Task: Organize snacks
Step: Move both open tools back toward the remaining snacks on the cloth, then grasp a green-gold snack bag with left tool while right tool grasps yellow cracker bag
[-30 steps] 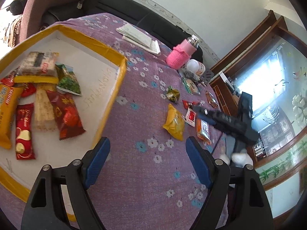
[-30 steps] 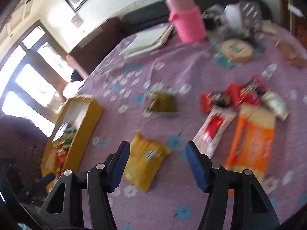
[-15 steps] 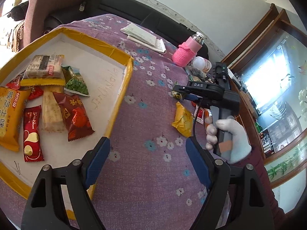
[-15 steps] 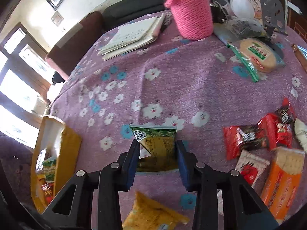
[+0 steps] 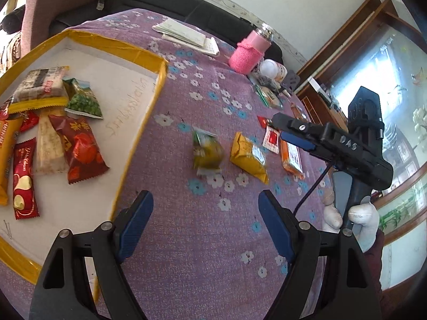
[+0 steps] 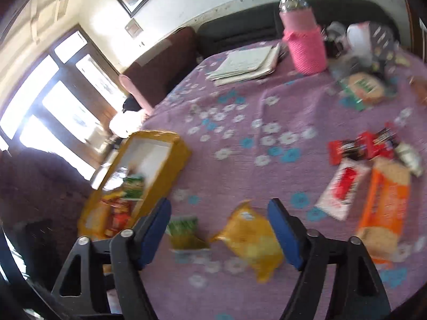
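A yellow-rimmed white tray holds several snack packets at the left; it also shows in the right wrist view. A green packet lies loose and blurred on the purple flowered cloth, between the tray and a yellow packet. In the right wrist view the green packet lies just inside my left finger, the yellow packet between the fingers. My right gripper is open and empty above them. My left gripper is open and empty, near the tray's corner.
More packets lie to the right: a white-red one, an orange one, red ones. A pink-sleeved bottle, papers and clutter stand at the far edge. A sofa lies beyond.
My right gripper held the green packet half a second ago; it has opened, and the packet now lies nearer the tray. The right gripper has pulled back.
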Action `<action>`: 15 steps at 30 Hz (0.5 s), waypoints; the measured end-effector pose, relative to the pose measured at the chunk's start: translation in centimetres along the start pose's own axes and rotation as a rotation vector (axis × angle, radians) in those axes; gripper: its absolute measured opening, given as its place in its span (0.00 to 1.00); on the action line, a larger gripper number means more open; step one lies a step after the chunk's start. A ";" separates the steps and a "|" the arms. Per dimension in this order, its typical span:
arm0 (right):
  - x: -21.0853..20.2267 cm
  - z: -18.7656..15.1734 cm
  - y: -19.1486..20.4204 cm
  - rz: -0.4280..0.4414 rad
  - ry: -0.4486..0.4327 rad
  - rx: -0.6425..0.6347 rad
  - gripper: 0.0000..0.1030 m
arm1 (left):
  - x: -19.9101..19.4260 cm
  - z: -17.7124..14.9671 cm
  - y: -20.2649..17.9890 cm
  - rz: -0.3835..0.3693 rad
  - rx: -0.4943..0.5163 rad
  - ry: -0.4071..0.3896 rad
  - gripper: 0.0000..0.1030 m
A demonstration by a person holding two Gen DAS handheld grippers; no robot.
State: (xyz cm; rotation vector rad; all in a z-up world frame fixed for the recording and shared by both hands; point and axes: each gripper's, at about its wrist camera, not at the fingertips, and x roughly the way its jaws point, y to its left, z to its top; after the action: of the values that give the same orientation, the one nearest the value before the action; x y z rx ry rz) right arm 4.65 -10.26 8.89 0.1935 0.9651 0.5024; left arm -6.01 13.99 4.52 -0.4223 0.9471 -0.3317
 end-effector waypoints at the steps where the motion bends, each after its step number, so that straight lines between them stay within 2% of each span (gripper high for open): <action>1: 0.3 -0.4 -0.1 -0.026 0.012 -0.022 0.77 | 0.2 -0.1 -0.2 0.004 0.011 0.008 0.79; 5: 2.4 -1.7 0.2 -0.092 0.037 -0.144 0.77 | 0.7 -0.6 -1.4 0.025 0.074 0.034 0.79; 8: 4.7 -1.9 -0.4 -0.053 0.077 -0.130 0.77 | 0.5 -0.4 -1.8 0.046 0.099 0.037 0.79; 12: 5.3 -2.8 0.0 -0.042 0.059 -0.170 0.78 | 0.1 0.4 -1.9 0.051 0.103 0.013 0.79; 15: 5.4 -3.6 0.9 -0.047 0.043 -0.218 0.80 | 1.0 1.1 -2.1 0.060 0.108 0.026 0.79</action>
State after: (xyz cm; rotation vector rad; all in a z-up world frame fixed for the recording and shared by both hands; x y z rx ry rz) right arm 3.90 -7.06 3.18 -0.0359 0.9477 0.5660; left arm -4.74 11.94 5.34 -0.2907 0.9604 -0.3326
